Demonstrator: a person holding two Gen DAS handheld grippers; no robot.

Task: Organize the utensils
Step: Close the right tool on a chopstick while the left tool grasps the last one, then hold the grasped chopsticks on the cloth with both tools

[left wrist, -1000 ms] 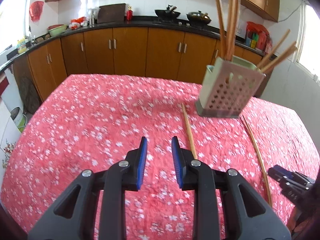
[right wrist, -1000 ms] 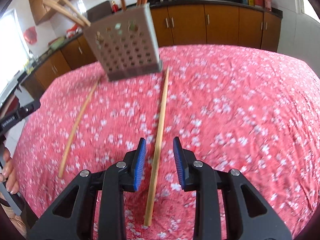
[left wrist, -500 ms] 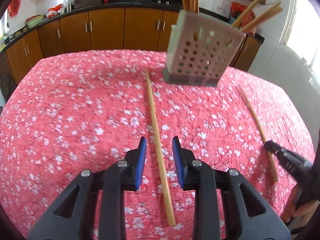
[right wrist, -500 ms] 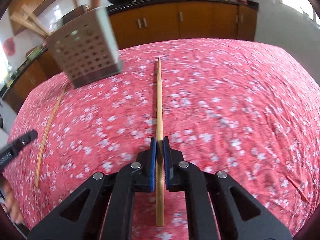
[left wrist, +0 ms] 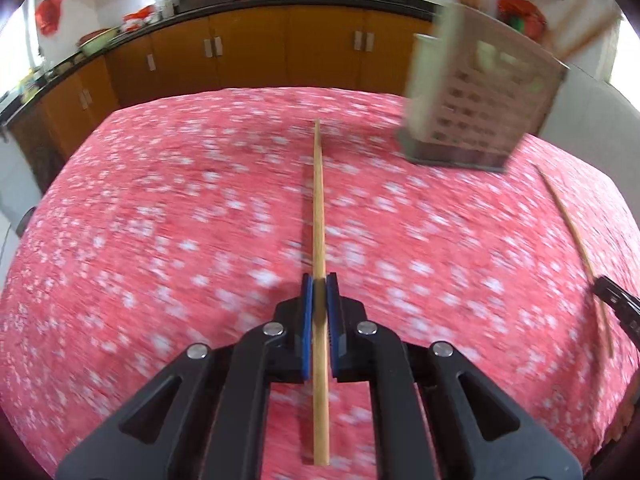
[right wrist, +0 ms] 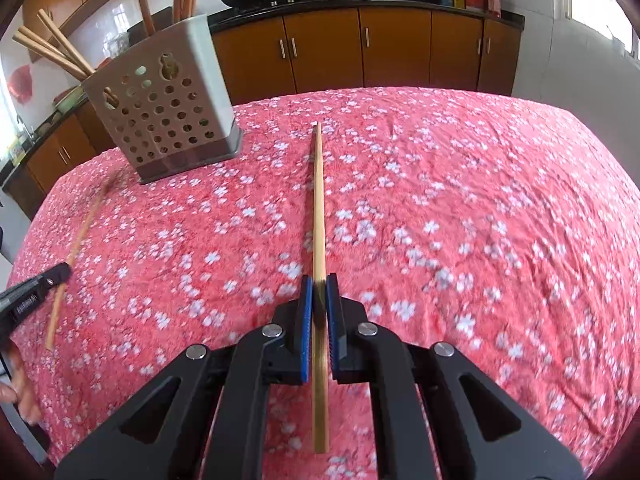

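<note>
The left gripper (left wrist: 319,280) has just clamped its chopstick (left wrist: 319,208), which lay loose between parted jaws before. The right gripper (right wrist: 319,280) grips another chopstick (right wrist: 318,200). Beyond, the perforated holder (left wrist: 480,112) is motion-blurred, its sticks cut off above.

cloth (right wrist: 460,208) red w/ white blossoms | chopstick (right wrist: 319,208) tan | holder (right wrist: 160,120) beige, perforated | pads (right wrist: 306,312) blue
</note>
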